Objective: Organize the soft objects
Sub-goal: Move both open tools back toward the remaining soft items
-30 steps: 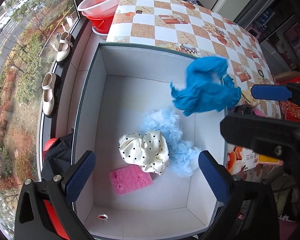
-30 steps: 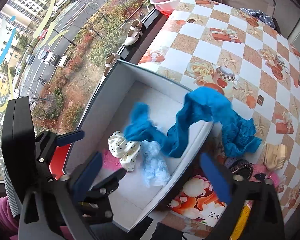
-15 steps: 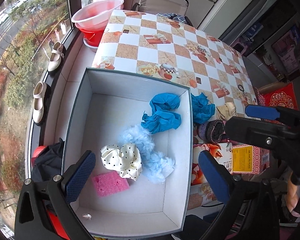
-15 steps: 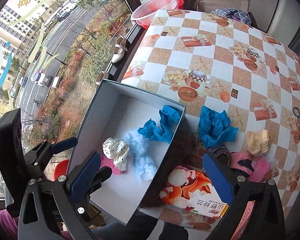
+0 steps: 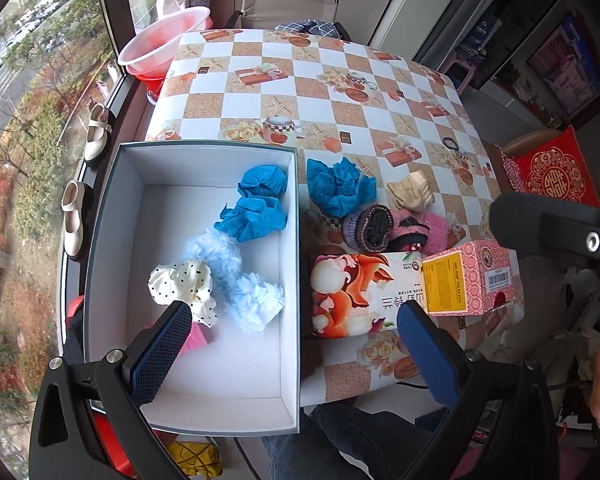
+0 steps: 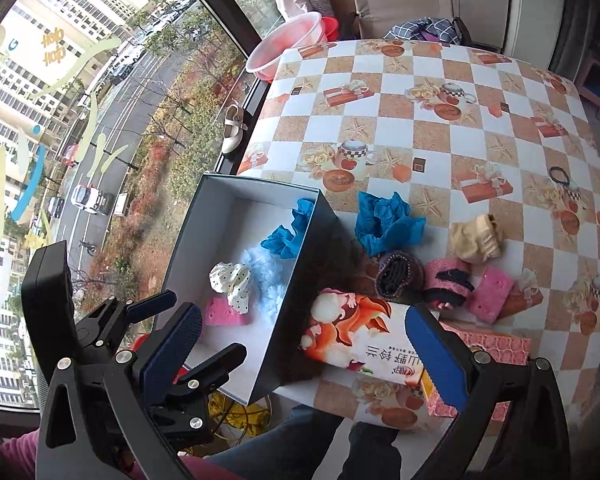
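An open white-lined box [image 5: 112, 216] [image 6: 300, 280] holds a blue cloth [image 5: 256, 208] [image 6: 288, 232], a fluffy light-blue item [image 5: 236, 280], a dotted cream scrunchie [image 5: 180, 284] [image 6: 230, 280] and a pink sponge [image 6: 224, 314]. On the table beside it lie another blue cloth [image 5: 336, 188] [image 6: 384, 220], a beige scrunchie [image 5: 412, 192] [image 6: 476, 236], a purple roll [image 5: 368, 226], a pink band [image 6: 446, 280] and a second pink sponge [image 6: 490, 292]. My left gripper [image 5: 292, 344] and right gripper [image 6: 300, 352] are open, empty, high above the near edge.
A printed tissue pack [image 5: 364, 292] [image 6: 364, 344] and a pink carton [image 5: 472, 280] lie at the table's near edge. A black hair tie [image 6: 560, 176] lies far right. A pink basin [image 5: 164, 40] sits at the far left corner. A window runs along the left.
The blue cloth that hung over the box has dropped inside it. Both grippers have pulled up and back, so the box and table look smaller and farther.
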The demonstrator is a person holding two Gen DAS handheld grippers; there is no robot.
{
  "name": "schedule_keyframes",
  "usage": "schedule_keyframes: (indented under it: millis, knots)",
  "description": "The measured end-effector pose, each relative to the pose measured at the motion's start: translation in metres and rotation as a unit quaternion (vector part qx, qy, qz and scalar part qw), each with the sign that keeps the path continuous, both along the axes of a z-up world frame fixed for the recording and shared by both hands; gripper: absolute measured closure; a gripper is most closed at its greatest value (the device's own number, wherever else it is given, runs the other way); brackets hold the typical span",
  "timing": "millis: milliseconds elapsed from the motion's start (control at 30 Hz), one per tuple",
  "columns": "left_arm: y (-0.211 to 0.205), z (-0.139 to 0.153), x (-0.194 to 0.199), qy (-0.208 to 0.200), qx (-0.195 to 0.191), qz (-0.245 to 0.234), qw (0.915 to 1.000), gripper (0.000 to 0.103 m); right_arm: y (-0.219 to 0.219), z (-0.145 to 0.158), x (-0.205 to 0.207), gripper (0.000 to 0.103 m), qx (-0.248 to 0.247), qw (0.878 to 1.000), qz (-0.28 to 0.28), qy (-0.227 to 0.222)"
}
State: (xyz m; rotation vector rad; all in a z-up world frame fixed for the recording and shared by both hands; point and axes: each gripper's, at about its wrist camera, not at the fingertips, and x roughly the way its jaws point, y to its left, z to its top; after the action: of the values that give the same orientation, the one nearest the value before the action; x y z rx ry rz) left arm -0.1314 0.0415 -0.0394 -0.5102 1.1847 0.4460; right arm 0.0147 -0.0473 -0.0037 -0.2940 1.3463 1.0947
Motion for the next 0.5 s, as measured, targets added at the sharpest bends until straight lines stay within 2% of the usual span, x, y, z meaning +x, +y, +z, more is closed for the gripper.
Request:
schedule_keyframes:
  millis: [267, 500]
  knots:
    - [-0.052, 0.015, 0.017, -0.005, 0.017, -0.001, 0.9998, 0.001, -0.075, 0.020, 0.026, 0.001, 0.024, 0.999, -0.038, 0.002]
    - [-0.100, 0.019, 0.028, -0.002, 0.023, 0.001, 0.9997, 0.000, -0.147, 0.021, 0.049, 0.001, 0.028, 0.997, -0.075, 0.004]
